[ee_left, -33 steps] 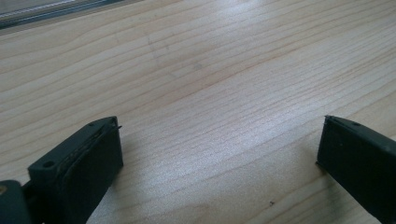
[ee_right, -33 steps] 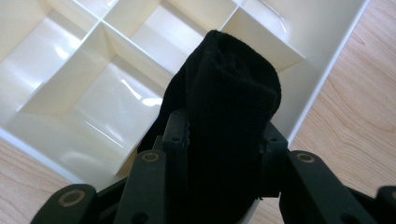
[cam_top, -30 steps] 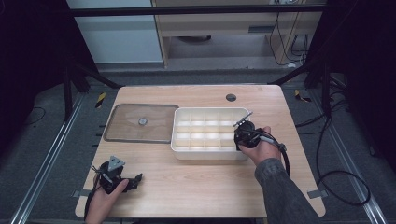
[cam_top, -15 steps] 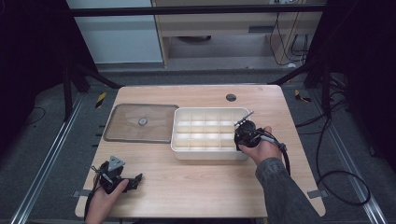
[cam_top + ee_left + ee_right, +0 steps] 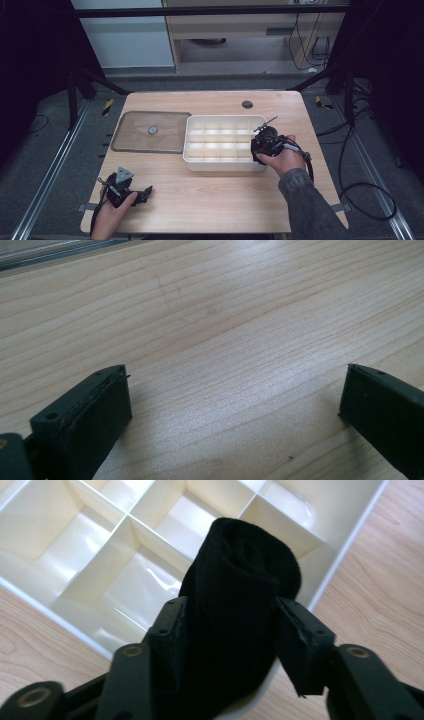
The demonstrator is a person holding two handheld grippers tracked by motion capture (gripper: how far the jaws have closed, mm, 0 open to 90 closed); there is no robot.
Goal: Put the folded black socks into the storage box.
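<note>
Almost nothing moved since the earlier frames: right hand crept a touch nearer the tray's near-right corner, left side unchanged. Left to right: left gripper (image 5: pixel 131 192) rests on the near-left of the counter (image 5: pixel 215 200), held low in the left hand (image 5: pixel 111 212), jaws released and wide apart with bare wood between them in the left gripper view, grey plate on top facing up. Far-left of centre lies a clear flat lid (image 5: pixel 150 131) with a small knob, just beside the cream divided tray (image 5: pixel 223 161). Right gripper (image 5: pixel 263 145) sits over the tray's right edge, jaws clenched on a rolled black sock (image 5: pixel 240 605), the roll standing up between them above the near-right compartments. Step in hand looks like dropping the sock into a cell. To do it well: centre the roll over one compartment, clear of the dividers, lower until it is inside the walls, then release so it doesn't unroll or straddle a partition. Right hand (image 5: pixel 284 159) wraps the gripper body, forearm coming in from near-right, wrist angled so the jaws point left and down toward the tray; cable trails off right.
</note>
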